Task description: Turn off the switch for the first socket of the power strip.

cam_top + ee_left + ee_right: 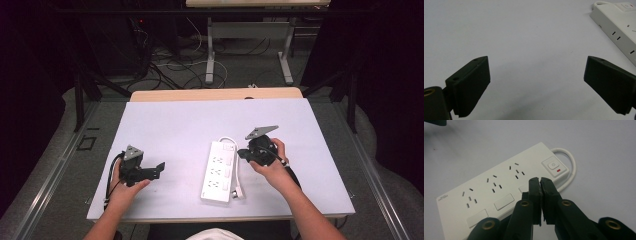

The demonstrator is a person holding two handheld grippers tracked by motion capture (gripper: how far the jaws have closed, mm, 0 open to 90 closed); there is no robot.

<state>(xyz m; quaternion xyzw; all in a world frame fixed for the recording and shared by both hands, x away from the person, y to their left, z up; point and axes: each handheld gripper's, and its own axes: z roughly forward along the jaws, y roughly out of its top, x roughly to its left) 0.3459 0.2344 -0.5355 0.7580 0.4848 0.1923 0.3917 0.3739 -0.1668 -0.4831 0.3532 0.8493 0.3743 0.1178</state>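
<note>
power strip (499,192), under closed right hand-held gripper (540,182)

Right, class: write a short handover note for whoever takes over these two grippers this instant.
Right gripper: jaws shut with nothing between them, tips over the power strip near the rocker switch next to the main button.
Left gripper: open, holding nothing, over bare table left of the strip.
Strip lies flat, cable looped at its button end.
Done: right gripper lined up.
Left: probably press that switch; unconfirmed.
</note>
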